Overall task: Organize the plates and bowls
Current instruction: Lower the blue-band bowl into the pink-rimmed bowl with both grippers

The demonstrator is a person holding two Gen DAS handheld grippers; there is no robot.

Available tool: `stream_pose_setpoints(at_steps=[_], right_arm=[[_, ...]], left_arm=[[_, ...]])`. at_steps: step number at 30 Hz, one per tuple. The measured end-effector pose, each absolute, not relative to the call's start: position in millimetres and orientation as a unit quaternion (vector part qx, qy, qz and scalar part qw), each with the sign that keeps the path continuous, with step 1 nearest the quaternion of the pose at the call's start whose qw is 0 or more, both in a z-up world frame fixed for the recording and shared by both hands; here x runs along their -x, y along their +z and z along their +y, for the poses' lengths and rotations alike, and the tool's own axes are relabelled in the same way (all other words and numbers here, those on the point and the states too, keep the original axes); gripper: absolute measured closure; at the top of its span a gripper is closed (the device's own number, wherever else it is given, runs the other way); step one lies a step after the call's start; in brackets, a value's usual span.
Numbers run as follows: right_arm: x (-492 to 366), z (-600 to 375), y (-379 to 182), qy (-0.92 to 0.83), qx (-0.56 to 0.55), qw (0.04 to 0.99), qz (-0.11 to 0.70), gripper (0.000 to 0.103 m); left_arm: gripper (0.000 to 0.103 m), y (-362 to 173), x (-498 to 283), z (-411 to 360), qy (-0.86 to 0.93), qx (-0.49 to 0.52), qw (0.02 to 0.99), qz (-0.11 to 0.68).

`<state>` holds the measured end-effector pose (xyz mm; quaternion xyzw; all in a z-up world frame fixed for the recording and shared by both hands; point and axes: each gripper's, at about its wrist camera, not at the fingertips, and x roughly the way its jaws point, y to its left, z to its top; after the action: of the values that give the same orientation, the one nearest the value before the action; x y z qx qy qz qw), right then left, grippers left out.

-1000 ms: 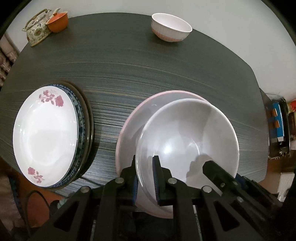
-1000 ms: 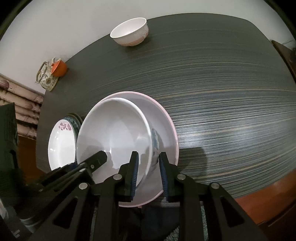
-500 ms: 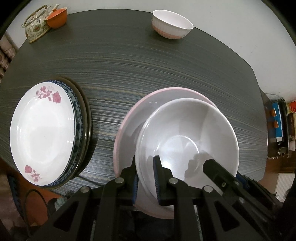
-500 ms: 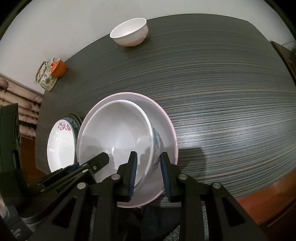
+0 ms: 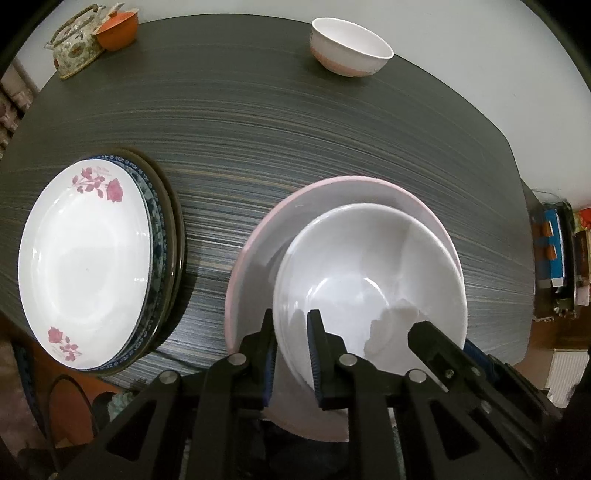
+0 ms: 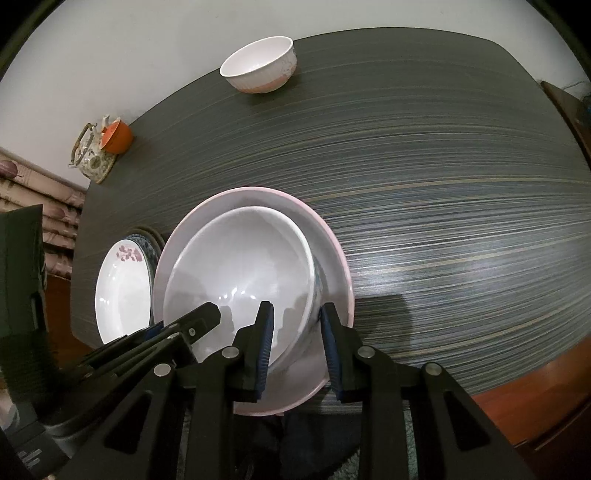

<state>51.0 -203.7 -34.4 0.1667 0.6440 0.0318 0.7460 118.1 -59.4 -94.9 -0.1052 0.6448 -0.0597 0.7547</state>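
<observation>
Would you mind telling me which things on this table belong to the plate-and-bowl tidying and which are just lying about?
Part of the job:
- large white bowl, its rim between both grippers' fingers
- pink-rimmed plate beneath it
- stack of plates, rose-patterned one on top
- small bowl at the far edge

Just lying about:
- floral teapot
- orange cup beside it

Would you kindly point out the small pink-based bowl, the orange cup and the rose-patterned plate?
Small pink-based white bowl (image 5: 350, 48), left wrist view, inner wall.
Orange cup (image 6: 117, 137), right wrist view, outer side.
Rose-patterned white plate (image 5: 83, 262), left wrist view, centre.
</observation>
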Motion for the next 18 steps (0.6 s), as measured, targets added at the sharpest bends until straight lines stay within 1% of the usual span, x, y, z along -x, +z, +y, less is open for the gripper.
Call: stream_pose_setpoints(at_steps=[12, 18], right_arm=[[-49.8, -211.6, -30.8, 0.033, -0.177, 0.746, 0.641, 0.075], [-48.1, -213.3, -27.9, 0.035, -0.179, 0.748, 0.639, 0.073]], left_arm=[[0.081, -89.9, -116.9, -61.7, -0.061, 0.098, 0.762, 0.637], [0.078, -82.8, -116.6, -58.9, -0.061, 0.088, 0.778, 0.619]])
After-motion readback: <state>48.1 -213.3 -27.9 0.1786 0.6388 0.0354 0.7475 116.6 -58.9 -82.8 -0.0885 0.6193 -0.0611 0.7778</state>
